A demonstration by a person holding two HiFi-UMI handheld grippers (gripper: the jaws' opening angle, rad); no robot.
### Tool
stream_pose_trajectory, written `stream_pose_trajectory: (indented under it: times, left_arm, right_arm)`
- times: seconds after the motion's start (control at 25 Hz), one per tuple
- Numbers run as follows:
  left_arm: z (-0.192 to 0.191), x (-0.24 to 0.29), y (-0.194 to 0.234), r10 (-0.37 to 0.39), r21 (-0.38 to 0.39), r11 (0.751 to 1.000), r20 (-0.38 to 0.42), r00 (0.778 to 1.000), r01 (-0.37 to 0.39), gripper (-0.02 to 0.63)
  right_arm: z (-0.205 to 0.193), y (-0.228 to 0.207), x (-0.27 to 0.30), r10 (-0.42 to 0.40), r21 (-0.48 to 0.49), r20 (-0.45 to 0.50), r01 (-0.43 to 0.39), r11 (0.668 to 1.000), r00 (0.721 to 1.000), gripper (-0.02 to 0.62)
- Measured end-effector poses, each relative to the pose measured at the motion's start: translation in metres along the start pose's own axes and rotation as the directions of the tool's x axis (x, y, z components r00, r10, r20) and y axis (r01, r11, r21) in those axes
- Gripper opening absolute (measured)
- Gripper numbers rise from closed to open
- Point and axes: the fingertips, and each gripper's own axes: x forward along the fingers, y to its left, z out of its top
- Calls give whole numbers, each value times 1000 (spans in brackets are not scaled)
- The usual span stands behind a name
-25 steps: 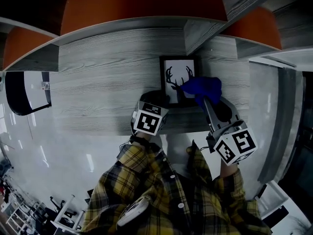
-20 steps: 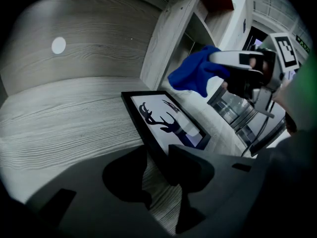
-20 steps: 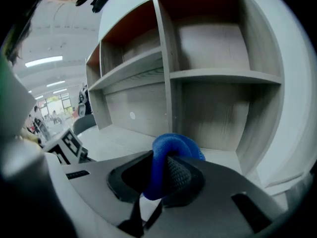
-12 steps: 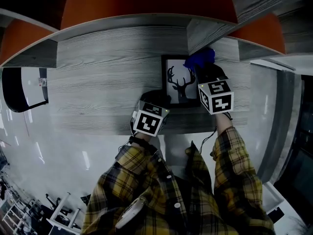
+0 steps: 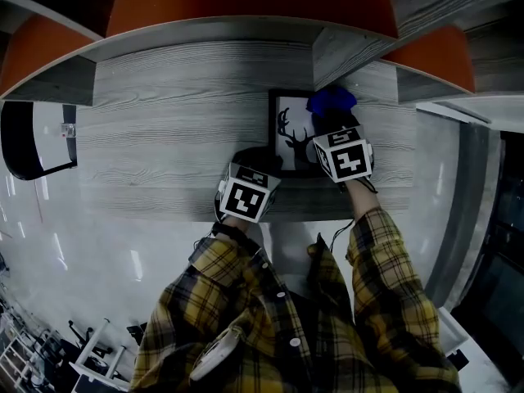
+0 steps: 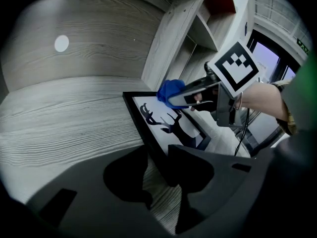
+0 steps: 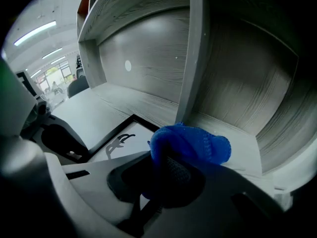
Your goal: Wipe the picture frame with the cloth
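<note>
Two claws: the left claw [image 6: 159,175] sat pinched narrow on the near left corner of the picture frame [image 5: 291,133]; the right claw [image 7: 166,175] was clamped on the blue cloth [image 7: 190,145].
Frame: lay face up on the grey wood bench [image 5: 164,121], with a deer print [image 6: 166,123] showing on its face.
Cloth: bunched at the frame's far right corner, over its dark edge. Contact looked likely, but no view made it certain.
Step in hand: wiping appeared to be under way at the frame's far right corner, with the left claw steadying the frame from its near side.
Next move: probably a light, flat drag of the cloth along the frame's far or right edge, with the grip at the near left corner firm enough to stop the frame sliding.
</note>
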Motion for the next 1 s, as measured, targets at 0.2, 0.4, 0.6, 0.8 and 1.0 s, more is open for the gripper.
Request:
stream_pose_trajectory:
  times: [0.2,0.4,0.6,0.8,1.0]
  left_arm:
    - [0,-2,-4,0,-7,1000,-6,1000,0,135]
    - [0,-1,-2,19,-4,1000,-2,1000,-19,135]
    - [0,-1,-2,17,-11,1000,-1,1000,-17,135]
    - [0,-1,-4,18,-12,1000,-2,1000,-18,135]
    - [-1,-1,-2,27,-6,1000,-2,1000,-27,135]
  right_arm:
    - [-14,11,-12,73,70,-25,-71,995,997,52]
    - [-34,27,-27,128,116,-27,-124,985,991,52]
    - [-56,46,-42,186,145,-48,-178,973,981,52]
    - [-75,59,-56,236,182,-55,-223,958,970,52]
    - [-82,68,-73,239,173,-43,-228,958,970,52]
